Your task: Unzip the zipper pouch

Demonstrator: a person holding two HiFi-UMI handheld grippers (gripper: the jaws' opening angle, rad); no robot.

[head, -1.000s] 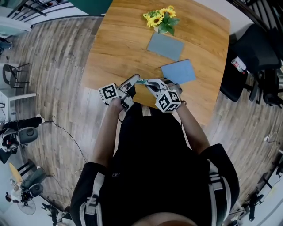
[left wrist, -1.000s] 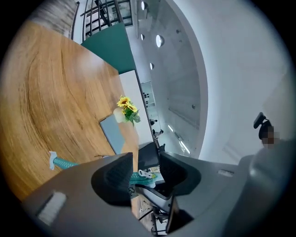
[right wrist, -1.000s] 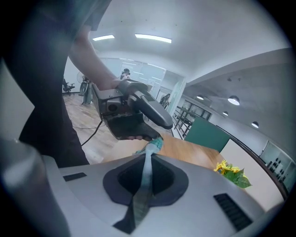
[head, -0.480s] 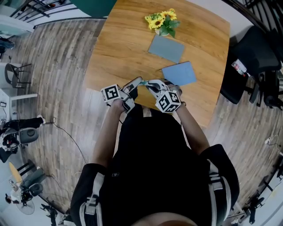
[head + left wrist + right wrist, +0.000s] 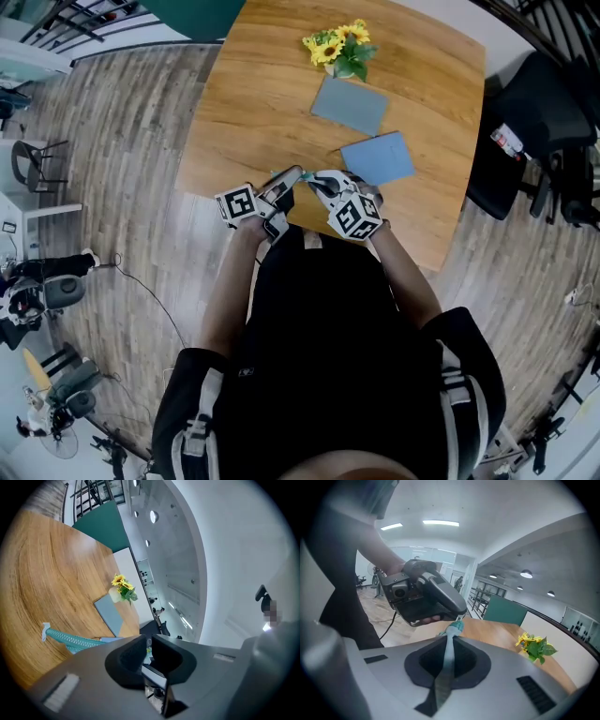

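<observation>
At the near edge of the wooden table [image 5: 244, 94], close to the person's body, a teal zipper pouch [image 5: 448, 656] was held up between two hand-held grippers. The right gripper [image 5: 449, 641] was clamped tight on the pouch, a narrow fold of teal fabric running straight up between its closed jaws. That firm grip probably served as the anchor, keeping the pouch from following when the zipper was pulled.

The left gripper [image 5: 149, 642] met the pouch's other end, pointing nearly level across the table. Its jaws had just been closing and stood almost together, with a small pale bit of the pouch pinched between the tips. This was likely the zipper pull, though it was too small to be sure. Beside that gripper, the teal zipper band ran out over the table wood and ended in a white tab [image 5: 45, 629].

Holding the pouch off the table between both tools seemed meant to keep the zipper line taut and free to slide. Farther across the table lay two flat blue pads [image 5: 351, 103] and a bunch of sunflowers [image 5: 339, 42], well apart from the work.
</observation>
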